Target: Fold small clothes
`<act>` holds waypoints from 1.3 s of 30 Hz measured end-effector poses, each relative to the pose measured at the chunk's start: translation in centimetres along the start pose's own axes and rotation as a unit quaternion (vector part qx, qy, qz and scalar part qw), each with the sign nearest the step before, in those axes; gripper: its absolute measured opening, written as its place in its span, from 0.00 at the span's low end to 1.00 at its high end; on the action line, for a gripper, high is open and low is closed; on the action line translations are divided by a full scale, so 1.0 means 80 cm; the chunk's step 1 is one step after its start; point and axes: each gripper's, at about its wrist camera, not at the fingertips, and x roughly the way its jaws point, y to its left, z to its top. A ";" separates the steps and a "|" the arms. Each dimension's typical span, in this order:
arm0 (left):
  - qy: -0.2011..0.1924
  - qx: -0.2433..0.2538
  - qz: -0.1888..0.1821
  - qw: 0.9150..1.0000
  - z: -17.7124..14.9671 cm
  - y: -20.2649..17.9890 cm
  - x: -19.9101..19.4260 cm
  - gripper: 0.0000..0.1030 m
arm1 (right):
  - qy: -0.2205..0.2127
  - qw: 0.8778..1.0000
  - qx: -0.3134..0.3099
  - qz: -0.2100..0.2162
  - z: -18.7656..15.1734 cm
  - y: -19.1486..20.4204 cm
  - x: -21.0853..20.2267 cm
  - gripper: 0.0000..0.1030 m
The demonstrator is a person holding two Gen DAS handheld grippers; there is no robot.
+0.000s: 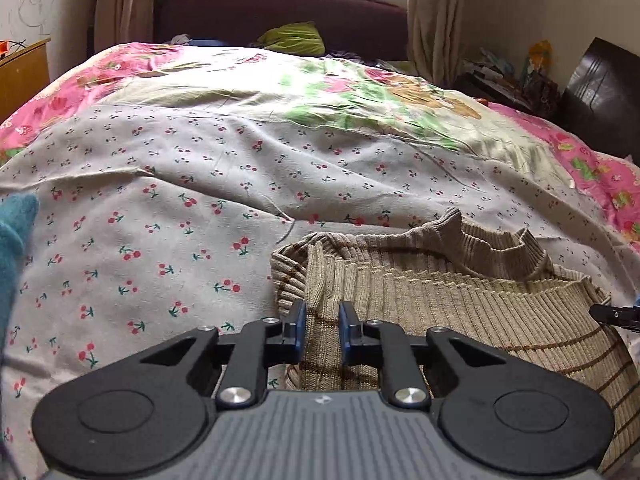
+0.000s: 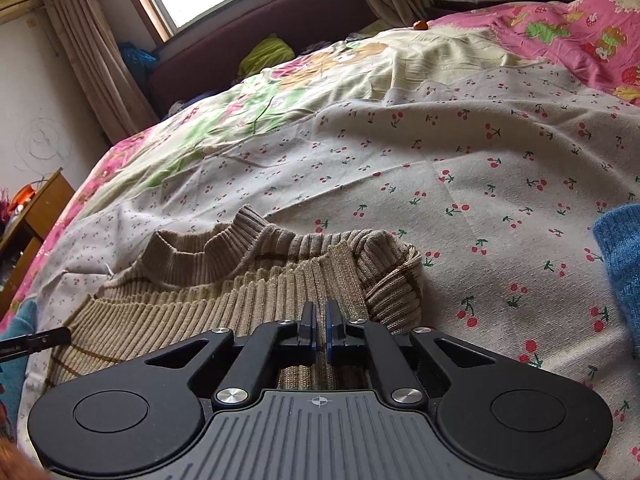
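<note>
A beige ribbed sweater [image 1: 460, 300] with thin brown stripes lies on the cherry-print sheet [image 1: 160, 220], its collar toward the headboard. My left gripper [image 1: 322, 320] sits at the sweater's left side, shut on a raised ridge of knit between its blue pads. In the right wrist view the same sweater [image 2: 240, 292] fills the lower left, with a folded sleeve at its right. My right gripper [image 2: 320, 320] rests on it near that sleeve, jaws almost together with a thin strip of knit between them. Each gripper's black tip shows in the other's view: right fingertips [image 1: 616, 314], left fingertips [image 2: 36, 342].
A blue knit garment [image 1: 16, 240] lies at the sheet's left side and shows again as blue knit [image 2: 620, 272]. A wooden nightstand [image 1: 20, 76] stands beside the bed. A green cloth [image 1: 292, 38] lies by the dark headboard. Clutter [image 1: 520, 76] sits at the far right.
</note>
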 end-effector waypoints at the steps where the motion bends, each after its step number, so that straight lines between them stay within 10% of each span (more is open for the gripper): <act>1: 0.005 -0.004 -0.004 1.000 0.001 0.002 0.003 0.28 | 0.000 1.000 0.003 0.001 0.000 -0.001 0.000 0.05; 10: 0.040 -0.006 0.004 0.999 0.011 0.009 0.033 0.39 | 0.007 1.000 0.023 0.009 0.002 -0.006 0.004 0.06; 18: 0.001 -0.036 -0.013 0.999 0.017 0.019 0.008 0.20 | -0.068 0.997 0.041 0.014 0.024 -0.009 -0.043 0.00; 33: 0.011 -0.073 -0.014 0.997 0.004 0.035 0.028 0.20 | 0.006 1.000 0.006 0.008 0.007 -0.011 0.010 0.16; 39: 0.006 -0.084 -0.023 0.996 0.005 0.036 0.023 0.20 | -0.026 1.000 0.014 0.007 0.012 -0.013 -0.019 0.00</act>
